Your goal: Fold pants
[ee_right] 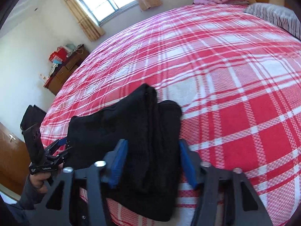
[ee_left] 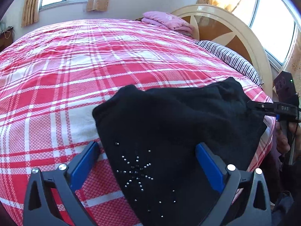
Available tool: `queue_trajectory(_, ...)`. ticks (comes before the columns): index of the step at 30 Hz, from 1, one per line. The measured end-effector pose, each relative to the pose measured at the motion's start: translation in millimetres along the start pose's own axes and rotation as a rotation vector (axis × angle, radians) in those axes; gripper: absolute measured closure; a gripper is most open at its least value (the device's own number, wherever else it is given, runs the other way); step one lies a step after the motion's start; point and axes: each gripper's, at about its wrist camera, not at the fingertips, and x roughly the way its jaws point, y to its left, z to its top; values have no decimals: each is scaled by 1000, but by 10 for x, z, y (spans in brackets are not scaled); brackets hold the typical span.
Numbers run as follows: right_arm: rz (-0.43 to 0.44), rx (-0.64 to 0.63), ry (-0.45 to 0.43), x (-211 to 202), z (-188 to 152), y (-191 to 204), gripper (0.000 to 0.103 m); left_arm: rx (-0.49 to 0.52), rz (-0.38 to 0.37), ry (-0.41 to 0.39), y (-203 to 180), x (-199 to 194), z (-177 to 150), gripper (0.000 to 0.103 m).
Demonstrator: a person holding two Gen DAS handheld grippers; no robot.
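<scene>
Black pants (ee_left: 178, 113) with a rhinestone star lie partly folded at the near edge of a bed with a red-and-white plaid cover (ee_left: 75, 66). My left gripper (ee_left: 146, 146) stands wide open over the studded part, and its blue pads do not press the cloth. In the right wrist view the folded pants (ee_right: 112, 124) fill the gap between the blue pads of my right gripper (ee_right: 152, 143), which is shut on them. My right gripper (ee_left: 251, 106) also shows at the pants' right edge. The left gripper (ee_right: 64, 146) is at the pants' left end.
A folded pink blanket (ee_left: 165, 20) and a striped pillow (ee_left: 229, 56) lie by the round headboard (ee_left: 225, 32). A wooden dresser (ee_right: 65, 69) with boxes stands by the wall, and a black bag (ee_right: 32, 114) sits beside the bed. A hand (ee_right: 37, 180) holds the left gripper.
</scene>
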Motion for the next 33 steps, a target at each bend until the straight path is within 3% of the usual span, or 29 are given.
queue_trajectory(3,60,21,-10,-39,-13,-12,73,-13,11,-5,-22,-35,-19,3)
queue_trajectory(7,62,-22,-38,-110,-32,119,75,-40,14,-10,3,-135,-51,31)
queue_trajectory(14,63,-25,-45,-110,-24,123,75,-175,-31,-14,261,-201,-86,66)
queue_trajectory(16,72,-35,-55,-147,-25,166,76,-195,-43,-10,285,-209,-94,84)
queue_trajectory(21,93,-72,-86,-250,10,294,77,-195,-52,-21,273,-272,-69,91)
queue_trajectory(26,116,-123,-102,-296,171,499,77,-230,-84,-58,360,-429,17,91)
queue_trajectory(33,178,-201,-72,119,688,1004,77,-236,0,-143,665,-731,178,92)
